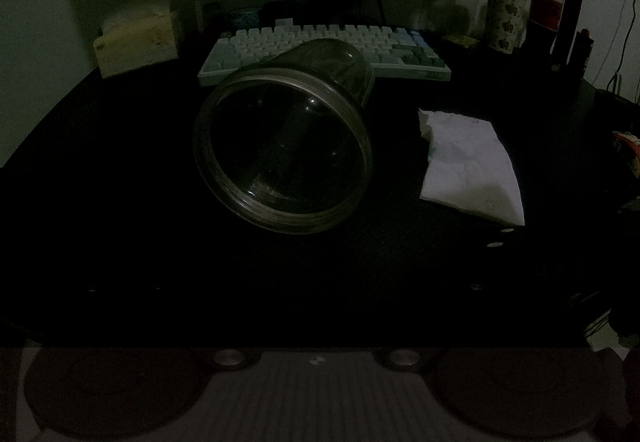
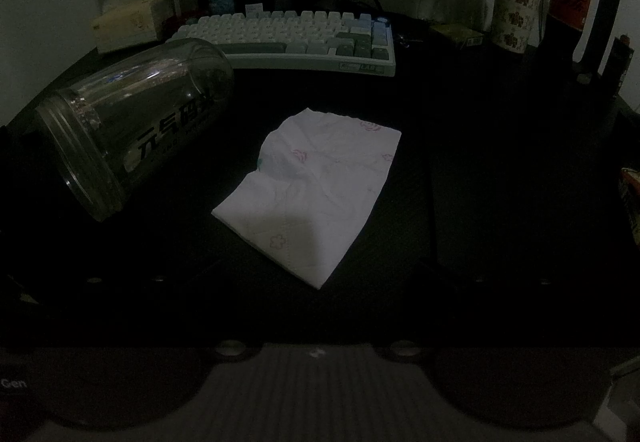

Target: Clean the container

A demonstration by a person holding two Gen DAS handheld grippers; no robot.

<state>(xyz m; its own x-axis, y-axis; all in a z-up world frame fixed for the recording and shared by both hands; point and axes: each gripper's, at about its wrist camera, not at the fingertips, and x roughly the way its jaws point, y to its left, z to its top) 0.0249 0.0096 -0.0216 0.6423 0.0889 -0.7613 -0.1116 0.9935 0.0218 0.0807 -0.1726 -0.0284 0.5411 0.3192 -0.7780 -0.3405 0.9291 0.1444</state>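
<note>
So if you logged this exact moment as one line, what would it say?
task: clean container | jar: on its side, mouth open, lidless | tissue: flat on desk, right of jar, untouched | grippers: fingers too dark to judge

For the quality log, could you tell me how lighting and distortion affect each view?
Left wrist view: very dim, dark desk swallows detail, jar rim faintly glinting, fisheye bends the keyboard. Right wrist view: equally dark, only the tissue reads bright, corners vignetted.
</note>
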